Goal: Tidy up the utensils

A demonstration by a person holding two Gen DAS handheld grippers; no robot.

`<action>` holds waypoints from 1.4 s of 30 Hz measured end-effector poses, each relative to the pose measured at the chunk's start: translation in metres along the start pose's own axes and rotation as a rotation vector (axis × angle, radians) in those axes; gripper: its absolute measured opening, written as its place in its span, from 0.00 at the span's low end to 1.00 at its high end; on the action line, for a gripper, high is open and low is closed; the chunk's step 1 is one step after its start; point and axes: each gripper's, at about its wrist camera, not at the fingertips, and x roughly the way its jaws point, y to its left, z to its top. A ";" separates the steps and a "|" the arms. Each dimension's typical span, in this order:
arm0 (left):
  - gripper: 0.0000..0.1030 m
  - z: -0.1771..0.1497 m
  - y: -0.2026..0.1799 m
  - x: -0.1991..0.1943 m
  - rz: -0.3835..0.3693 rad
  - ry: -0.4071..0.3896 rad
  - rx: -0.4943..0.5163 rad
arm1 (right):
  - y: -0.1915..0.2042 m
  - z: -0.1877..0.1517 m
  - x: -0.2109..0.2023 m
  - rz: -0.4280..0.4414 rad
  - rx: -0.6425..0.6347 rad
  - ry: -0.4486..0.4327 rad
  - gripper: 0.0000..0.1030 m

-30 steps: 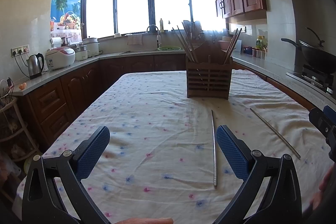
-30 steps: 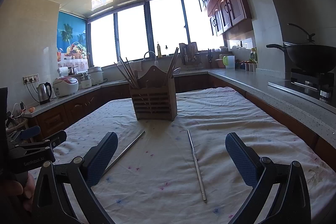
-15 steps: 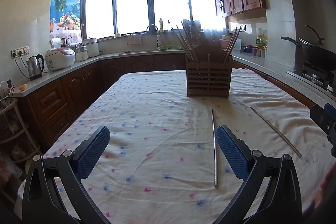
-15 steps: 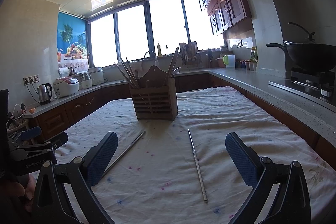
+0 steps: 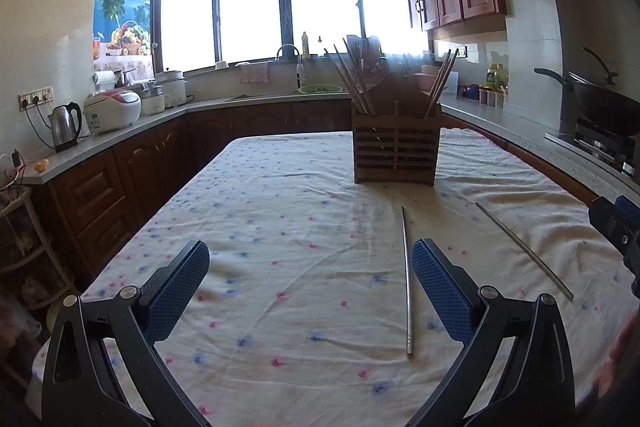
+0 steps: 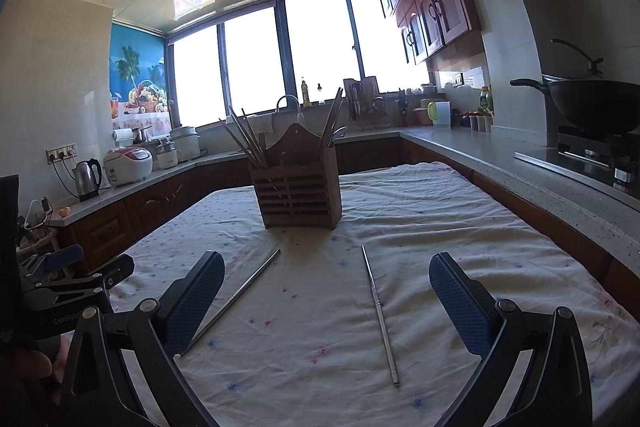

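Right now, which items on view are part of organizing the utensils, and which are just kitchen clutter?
Job:
two metal chopsticks lying on the tablecloth
wooden utensil holder
left tool, right tool, both open

Clutter:
kettle
rice cooker
wok

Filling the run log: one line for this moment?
left tool open | right tool open | two metal chopsticks on tablecloth | holder behind

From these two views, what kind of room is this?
Most likely a home kitchen: a wok sits on a stove, a sink tap stands under the window, and a rice cooker rests on the counter.
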 end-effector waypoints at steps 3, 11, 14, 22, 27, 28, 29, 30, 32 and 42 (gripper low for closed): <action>1.00 0.000 0.000 0.001 -0.002 0.002 0.001 | 0.002 0.001 0.000 0.004 0.002 0.002 1.00; 1.00 0.000 -0.001 0.002 -0.005 0.004 0.003 | 0.004 0.003 -0.001 0.012 0.006 0.002 1.00; 1.00 0.001 -0.001 0.003 -0.010 0.007 0.005 | 0.003 0.004 0.000 0.017 0.009 0.005 1.00; 1.00 0.003 -0.002 0.005 -0.015 0.011 0.007 | 0.004 0.006 0.000 0.021 0.015 0.004 1.00; 1.00 0.003 -0.003 0.005 -0.019 0.013 0.008 | 0.003 0.006 0.000 0.023 0.017 0.007 1.00; 1.00 0.003 -0.003 0.005 -0.020 0.013 0.008 | 0.002 0.007 0.000 0.025 0.018 0.008 1.00; 1.00 0.003 -0.003 0.005 -0.020 0.013 0.009 | 0.003 0.007 0.000 0.025 0.018 0.007 1.00; 1.00 0.003 -0.003 0.005 -0.020 0.014 0.009 | 0.003 0.007 0.000 0.024 0.018 0.008 1.00; 1.00 0.004 -0.004 0.006 -0.023 0.015 0.009 | 0.003 0.007 0.000 0.024 0.019 0.008 1.00; 1.00 0.010 -0.007 0.008 -0.047 0.024 0.011 | 0.004 0.010 0.003 0.027 0.023 0.012 1.00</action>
